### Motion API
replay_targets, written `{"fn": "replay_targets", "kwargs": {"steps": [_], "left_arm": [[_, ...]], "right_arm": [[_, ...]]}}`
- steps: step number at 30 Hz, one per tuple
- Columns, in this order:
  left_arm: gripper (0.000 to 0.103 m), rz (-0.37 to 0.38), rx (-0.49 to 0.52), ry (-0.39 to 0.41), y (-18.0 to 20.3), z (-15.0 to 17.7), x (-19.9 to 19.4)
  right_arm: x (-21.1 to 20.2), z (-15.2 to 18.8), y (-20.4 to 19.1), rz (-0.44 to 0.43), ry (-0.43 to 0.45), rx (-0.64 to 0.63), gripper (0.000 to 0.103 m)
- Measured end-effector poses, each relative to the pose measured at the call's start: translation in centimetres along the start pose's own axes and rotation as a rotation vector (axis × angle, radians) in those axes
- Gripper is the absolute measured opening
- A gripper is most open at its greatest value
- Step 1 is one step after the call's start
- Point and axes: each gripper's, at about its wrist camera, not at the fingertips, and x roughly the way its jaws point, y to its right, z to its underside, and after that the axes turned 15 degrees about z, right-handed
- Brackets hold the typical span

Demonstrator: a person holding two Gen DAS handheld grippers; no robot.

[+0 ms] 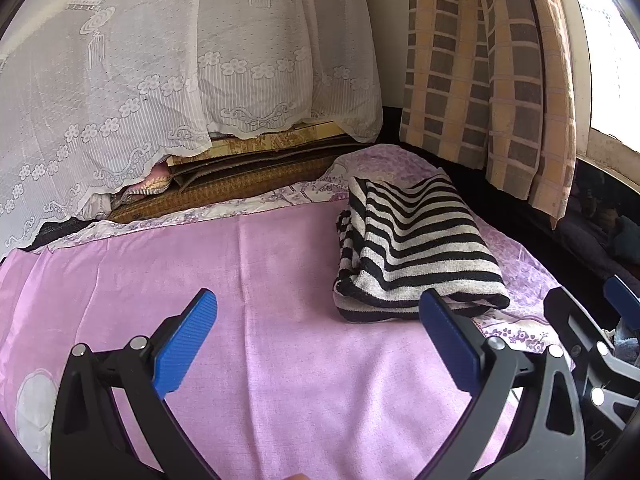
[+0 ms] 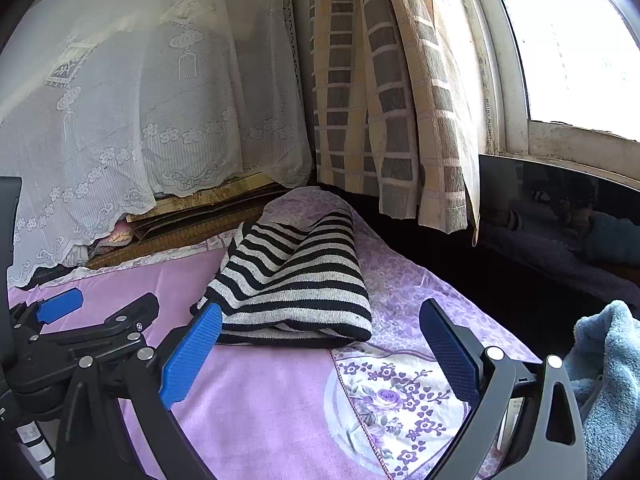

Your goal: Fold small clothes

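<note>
A: In the left wrist view, what writing can be read?

B: Only faint letters resembling "DA" are seen on the dark frame at the lower right edge; nothing more can be made out. The left gripper (image 1: 318, 320) is seen with its blue pads spread wide apart, nothing held between them, above the pink sheet (image 1: 260, 280).

A: And the garment?

B: The striped garment (image 1: 416, 252) is found folded into a thick stack on the far right of the sheet, partly over the purple floral cloth (image 1: 516, 260). The right pad's tip overlaps its near edge in the frame; whether they touch cannot be told. Behind, a white lace cover (image 1: 160, 80) is draped over a bulky pile, woven mats (image 1: 240, 176) are stacked beneath it, and a checked curtain (image 1: 480, 80) hangs at the right.

A: What is added by the right wrist view?

B: The right gripper (image 2: 320, 332) is likewise shown parted and empty, with the folded stack straight ahead, its left pad overlapping the stack's near left corner. A light blue towel (image 2: 608, 380) is visible at the lower right, and the window (image 2: 580, 40), both hardly shown in the other view. Small vertical print on the window frame is too blurred to be read. The left gripper is seen at the left edge.
</note>
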Motion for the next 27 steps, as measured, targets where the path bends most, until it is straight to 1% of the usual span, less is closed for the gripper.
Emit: {"fn": "replay_targets", "kwargs": {"steps": [27], "left_arm": [[0.099,-0.005,-0.003,-0.005,-0.15,0.02,0.00]], "right_arm": [[-0.04,-0.02,-0.11,-0.002,0.000,-0.003,0.099]]}}
